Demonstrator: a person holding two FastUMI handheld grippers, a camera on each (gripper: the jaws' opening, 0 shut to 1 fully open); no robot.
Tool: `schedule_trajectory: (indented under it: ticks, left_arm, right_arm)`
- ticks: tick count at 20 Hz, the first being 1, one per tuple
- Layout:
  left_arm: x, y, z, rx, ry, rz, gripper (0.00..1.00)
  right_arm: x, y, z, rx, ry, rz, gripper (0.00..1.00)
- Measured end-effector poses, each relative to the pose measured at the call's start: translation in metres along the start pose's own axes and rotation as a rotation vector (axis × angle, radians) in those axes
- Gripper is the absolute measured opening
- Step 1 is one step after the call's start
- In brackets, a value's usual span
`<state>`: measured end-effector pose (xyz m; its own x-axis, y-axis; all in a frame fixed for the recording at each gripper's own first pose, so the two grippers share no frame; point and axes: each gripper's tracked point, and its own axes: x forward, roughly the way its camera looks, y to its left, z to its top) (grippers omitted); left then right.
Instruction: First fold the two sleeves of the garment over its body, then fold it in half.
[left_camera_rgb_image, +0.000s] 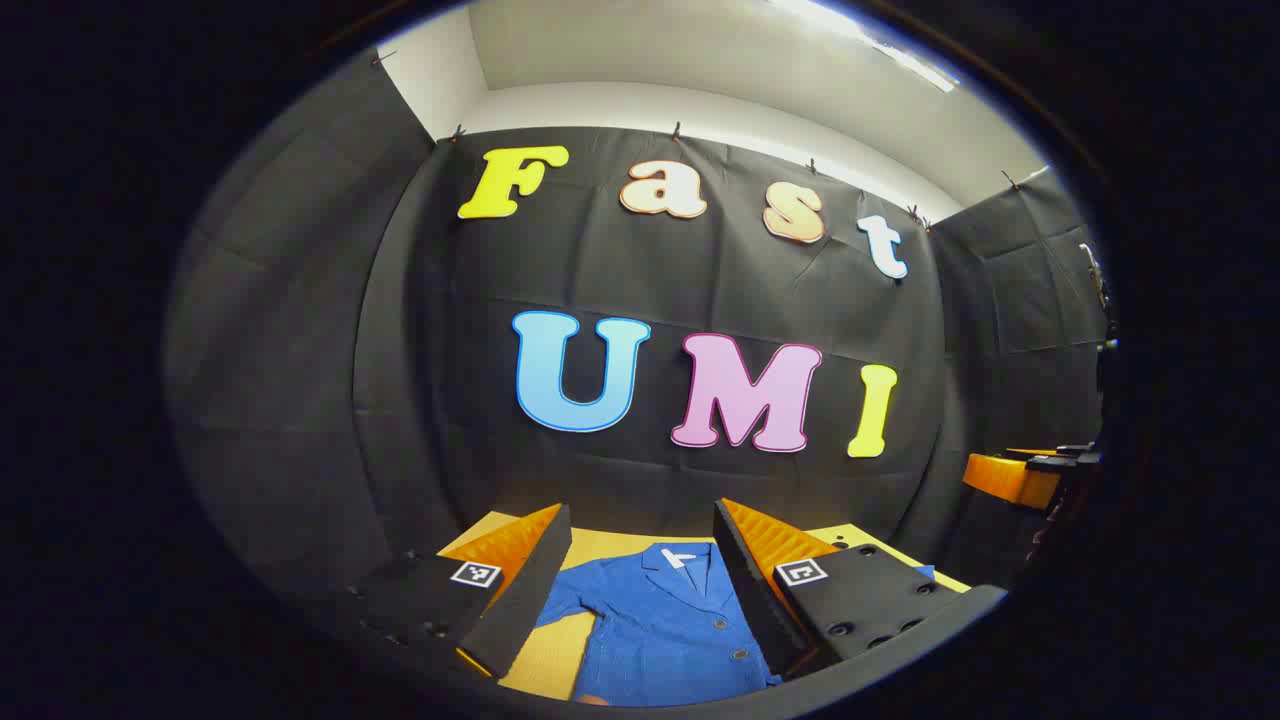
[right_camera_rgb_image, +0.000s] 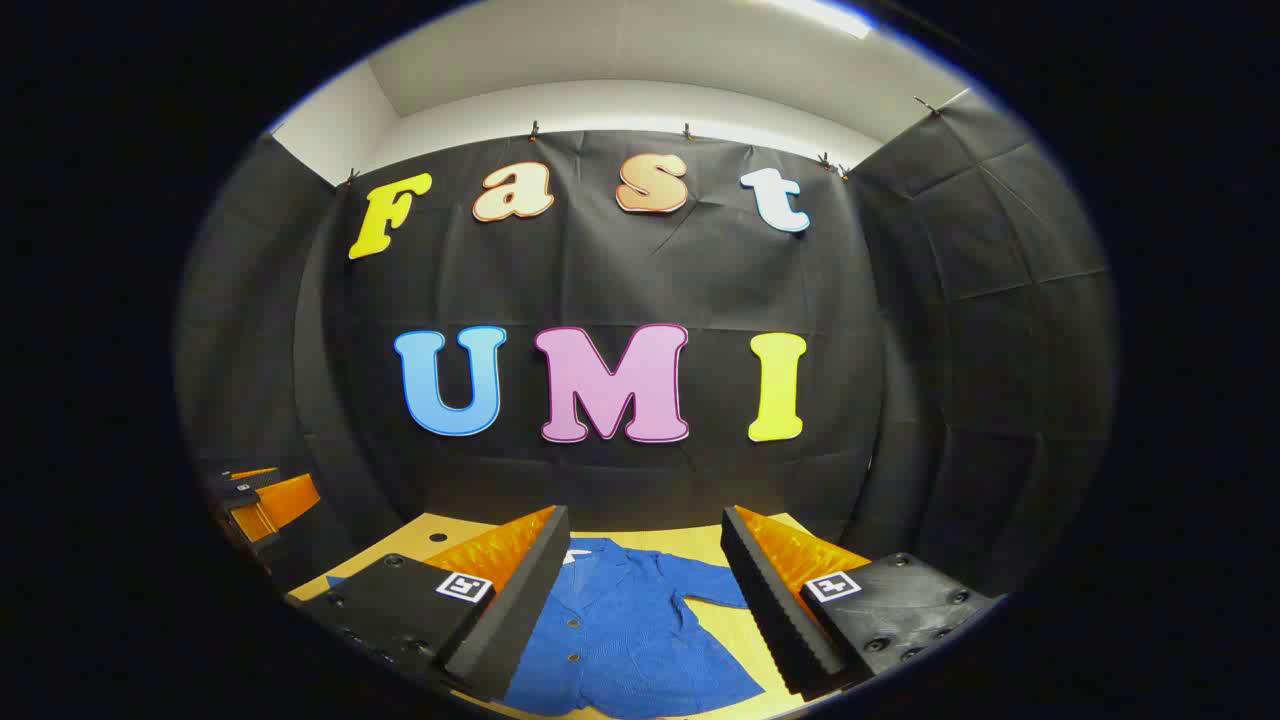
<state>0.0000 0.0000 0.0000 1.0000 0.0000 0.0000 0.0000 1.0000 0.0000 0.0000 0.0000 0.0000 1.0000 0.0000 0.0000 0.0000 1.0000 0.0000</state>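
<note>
While cropped below — blue jacket behind left tool fingers.

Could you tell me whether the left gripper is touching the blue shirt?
Apart: the left gripper view shows the left gripper open, raised above the blue shirt.

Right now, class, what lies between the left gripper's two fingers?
In the left gripper view, the blue buttoned garment on the yellow wooden table, framed by the open left gripper.
</note>
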Motion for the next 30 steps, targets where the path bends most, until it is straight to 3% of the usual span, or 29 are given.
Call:
schedule_trajectory:
  ticks: [10, 21, 26, 30]
  left_arm:
    - [0.008, -0.002, -0.002, 0.015, 0.003, 0.012, 0.82]
    - [0.009, -0.016, -0.003, 0.077, -0.003, 0.047, 0.82]
    - [0.015, -0.028, -0.016, 0.085, -0.005, 0.087, 0.82]
    - [0.018, -0.038, -0.028, 0.081, 0.0, 0.11, 0.82]
  right_arm:
    - [0.006, -0.012, -0.011, 0.01, 0.024, -0.012, 0.97]
    - [0.031, -0.015, -0.032, 0.0, 0.066, 0.042, 0.97]
    - [0.051, -0.033, -0.085, 0.017, 0.189, 0.068, 0.98]
    - [0.062, -0.036, -0.102, 0.038, 0.224, 0.097, 0.97]
